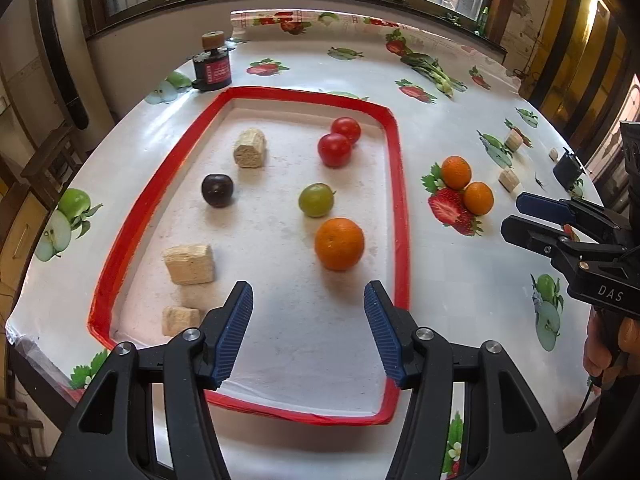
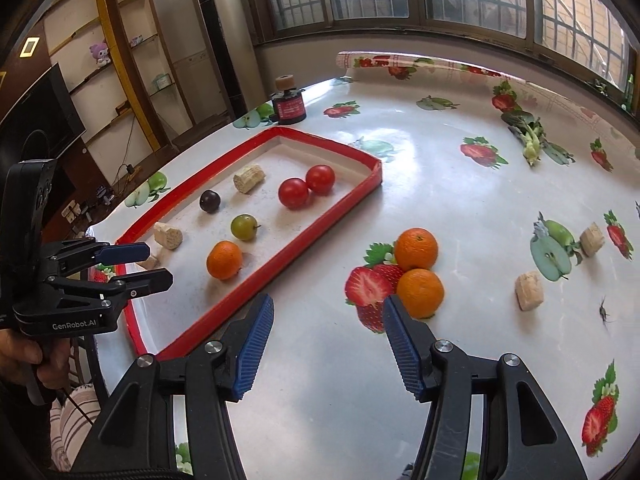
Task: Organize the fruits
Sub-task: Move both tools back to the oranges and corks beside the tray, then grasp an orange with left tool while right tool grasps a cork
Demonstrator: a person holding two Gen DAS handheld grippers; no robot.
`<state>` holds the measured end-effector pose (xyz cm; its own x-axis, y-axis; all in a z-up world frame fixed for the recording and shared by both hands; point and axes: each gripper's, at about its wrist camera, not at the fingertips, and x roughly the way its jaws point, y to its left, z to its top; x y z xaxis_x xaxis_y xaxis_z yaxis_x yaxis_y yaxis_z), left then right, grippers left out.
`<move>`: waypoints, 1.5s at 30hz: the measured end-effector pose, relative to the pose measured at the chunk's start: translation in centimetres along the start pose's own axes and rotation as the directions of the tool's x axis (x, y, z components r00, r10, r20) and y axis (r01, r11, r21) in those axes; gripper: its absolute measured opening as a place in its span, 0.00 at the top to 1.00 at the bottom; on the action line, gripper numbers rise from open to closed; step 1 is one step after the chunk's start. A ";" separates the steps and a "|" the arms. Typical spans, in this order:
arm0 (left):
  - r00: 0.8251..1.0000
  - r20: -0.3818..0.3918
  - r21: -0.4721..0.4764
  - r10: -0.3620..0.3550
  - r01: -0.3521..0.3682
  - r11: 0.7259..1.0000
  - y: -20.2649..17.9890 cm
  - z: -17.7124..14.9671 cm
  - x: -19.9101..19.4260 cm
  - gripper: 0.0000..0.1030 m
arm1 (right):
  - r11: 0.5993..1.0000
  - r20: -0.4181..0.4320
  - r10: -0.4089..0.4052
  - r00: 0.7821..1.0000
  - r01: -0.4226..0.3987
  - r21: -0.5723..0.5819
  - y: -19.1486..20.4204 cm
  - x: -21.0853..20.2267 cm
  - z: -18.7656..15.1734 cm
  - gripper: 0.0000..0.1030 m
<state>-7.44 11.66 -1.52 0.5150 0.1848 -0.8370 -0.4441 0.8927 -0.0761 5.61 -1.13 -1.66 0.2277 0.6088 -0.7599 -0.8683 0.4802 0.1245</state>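
Oranges (image 2: 418,270) outside tray (image 1: 401,184) | my left gripper (image 1: 308,322), right gripper (image 2: 328,342) fingers wide, empty | bug (image 2: 605,312) only right view

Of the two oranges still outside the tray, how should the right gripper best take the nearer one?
Grip the nearer orange across its round middle, coming from the near side along the table. The right gripper is open, its jaws apart just short of it. The other orange touches its far side, so close left and right, probably not front to back.

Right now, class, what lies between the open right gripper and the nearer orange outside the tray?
Only bare tablecloth with a printed strawberry separates the right gripper from the nearer orange, shown in the right wrist view.
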 end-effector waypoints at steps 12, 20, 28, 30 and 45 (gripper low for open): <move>0.997 -0.014 0.072 -0.074 0.075 0.995 -4.9 0.8 0.9 0.45 | 0.995 0.007 -0.055 0.998 0.054 0.080 -4.9 -1.9 -1.7 0.43; 0.991 -0.029 0.099 -0.132 0.134 0.986 -8.3 1.5 2.1 0.45 | 0.987 -0.009 -0.094 0.996 0.095 0.133 -8.4 -2.1 -2.8 0.43; 0.982 -0.049 0.111 -0.180 0.184 0.977 -11.3 3.0 4.0 0.45 | 0.976 -0.009 -0.128 0.992 0.127 0.175 -11.4 -1.5 -2.7 0.43; 0.980 -0.058 0.106 -0.189 0.194 0.975 -12.0 3.5 4.8 0.45 | 0.975 -0.016 -0.137 0.990 0.137 0.173 -12.0 -1.0 -2.3 0.44; 0.977 -0.082 0.105 -0.198 0.206 0.973 -15.0 6.2 9.4 0.70 | 0.972 -0.061 -0.186 0.981 0.193 0.137 -14.2 3.7 -0.1 0.68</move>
<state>8.56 2.53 -4.89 0.5306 -0.0305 -0.8470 -0.2485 0.9498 -0.1899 18.77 -5.73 -6.33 0.3583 0.4690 -0.8073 -0.7394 0.6704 0.0614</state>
